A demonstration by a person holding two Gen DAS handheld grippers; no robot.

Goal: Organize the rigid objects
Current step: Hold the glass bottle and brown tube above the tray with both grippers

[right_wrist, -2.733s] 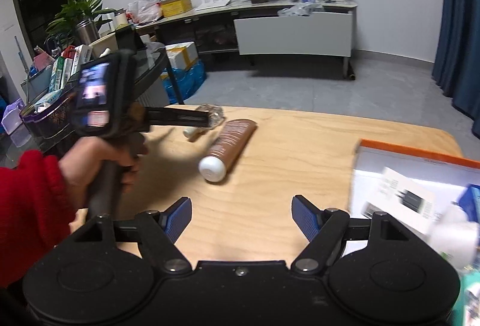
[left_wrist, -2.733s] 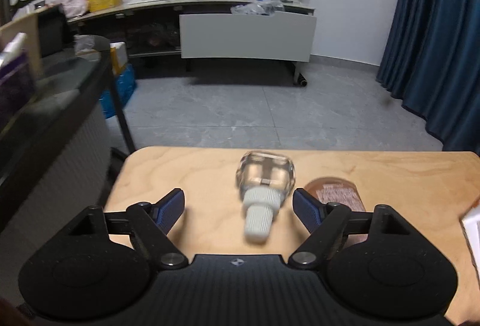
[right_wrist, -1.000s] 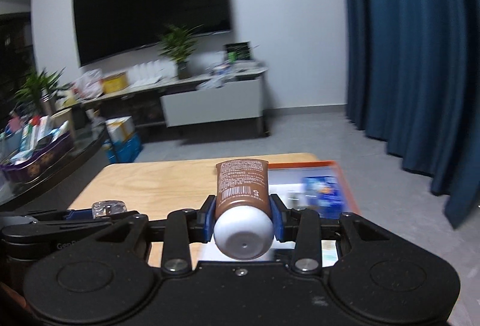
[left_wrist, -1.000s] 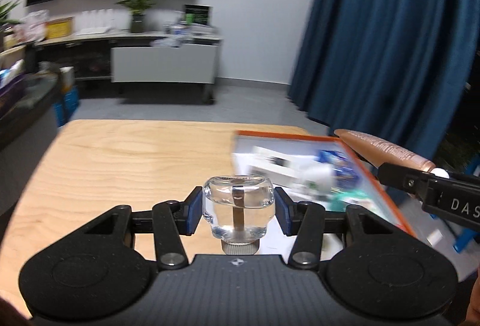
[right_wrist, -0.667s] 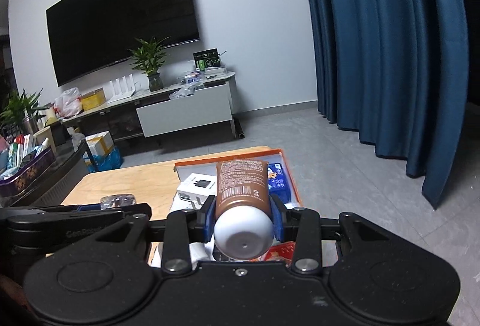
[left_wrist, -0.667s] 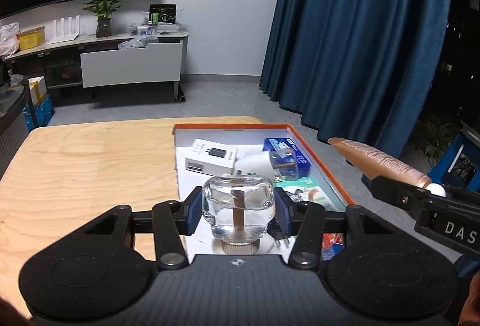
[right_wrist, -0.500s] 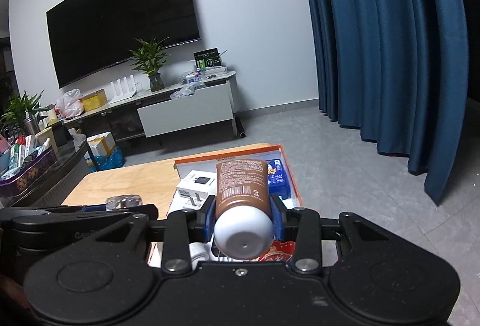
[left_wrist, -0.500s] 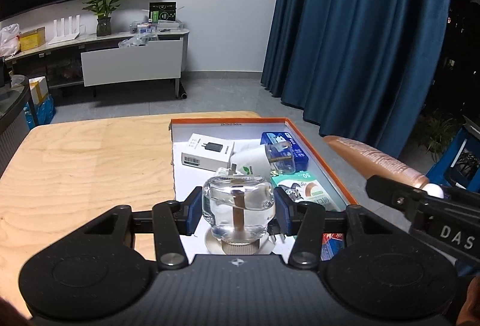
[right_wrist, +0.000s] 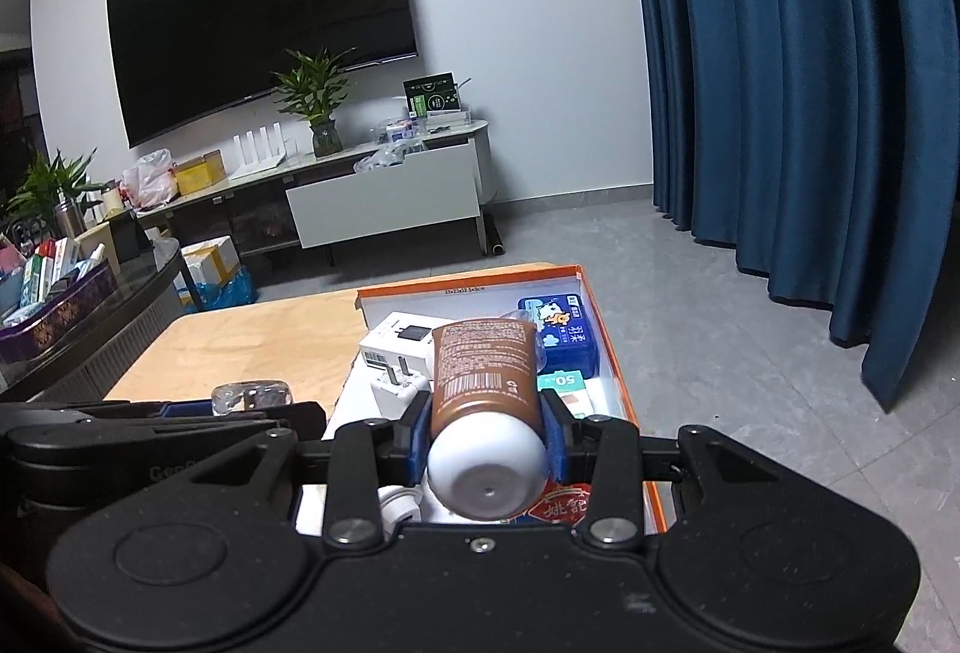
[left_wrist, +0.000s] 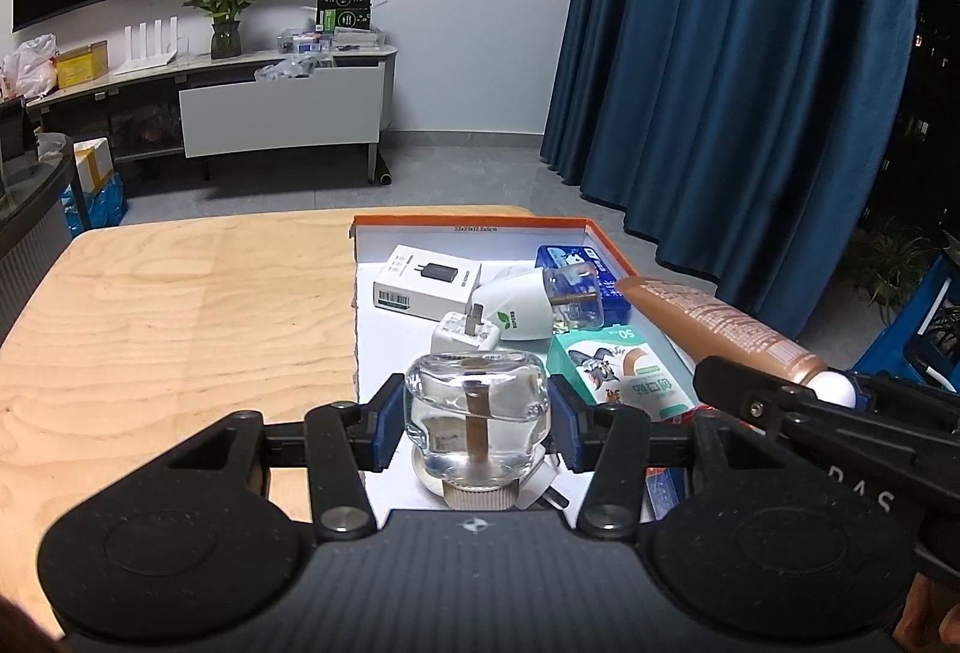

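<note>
My left gripper [left_wrist: 477, 428] is shut on a clear glass bottle [left_wrist: 477, 413] with a brown wick and a ribbed cap toward me, held over the near left part of the orange-rimmed box [left_wrist: 468, 219]. My right gripper [right_wrist: 486, 440] is shut on a brown tube [right_wrist: 483, 371] with a white cap [right_wrist: 486, 473], held above the same box [right_wrist: 618, 353]. In the left wrist view the brown tube [left_wrist: 720, 329] and right gripper [left_wrist: 840, 395] come in from the right. The clear bottle [right_wrist: 252, 395] also shows at left in the right wrist view.
Inside the box lie a white charger carton [left_wrist: 426, 281], a white plug-in device [left_wrist: 522, 314], a blue packet [left_wrist: 576, 263] and a green packet [left_wrist: 624, 371]. The wooden table [left_wrist: 180, 323] spreads to the left. Blue curtains [left_wrist: 750, 83] hang at the right.
Both grippers have carried their objects rightward from the bare tabletop to over the box and sunk slightly. Grips on bottle and tube are unchanged.
</note>
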